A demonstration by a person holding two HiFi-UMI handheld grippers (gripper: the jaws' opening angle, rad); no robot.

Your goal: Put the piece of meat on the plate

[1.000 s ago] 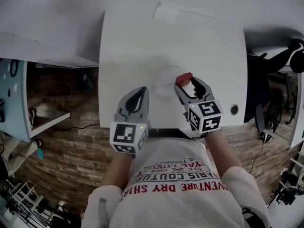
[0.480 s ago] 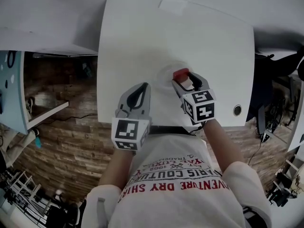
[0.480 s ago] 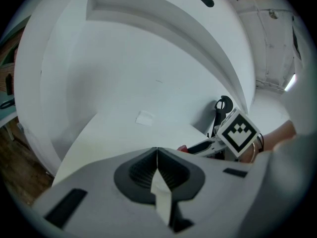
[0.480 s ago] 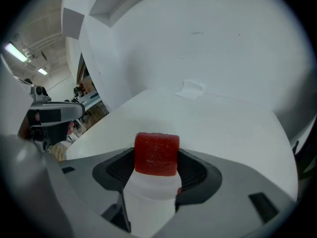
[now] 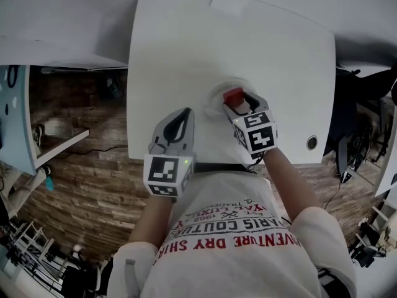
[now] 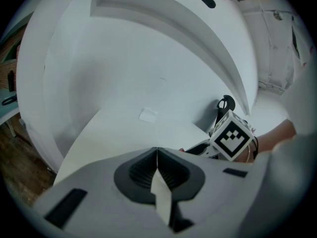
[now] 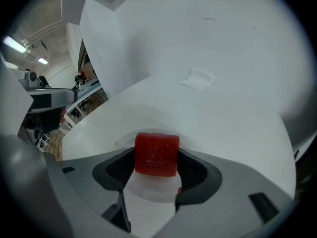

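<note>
The piece of meat (image 7: 156,153), a red block, was seen pinched squarely between the jaws of the right tool (image 5: 237,102), right over the pale plate (image 5: 213,97) on the white desk (image 5: 186,48). Whether the block was already touching the plate could not be told. The left tool (image 6: 157,157) was held idle at the near left, its jaws pressed together with nothing between them.

The lowering step was judged to be in hand. To do it well, the meat should be brought down until it was resting on the plate's middle, and only then should the jaws be spread, slowly, so the block was not flicked off the rim. The tool should be lifted straight away afterwards.

Against the frame from a second before, the meat had been carried from the plate's right edge to above its middle, while the left tool had been kept where it was.
</note>
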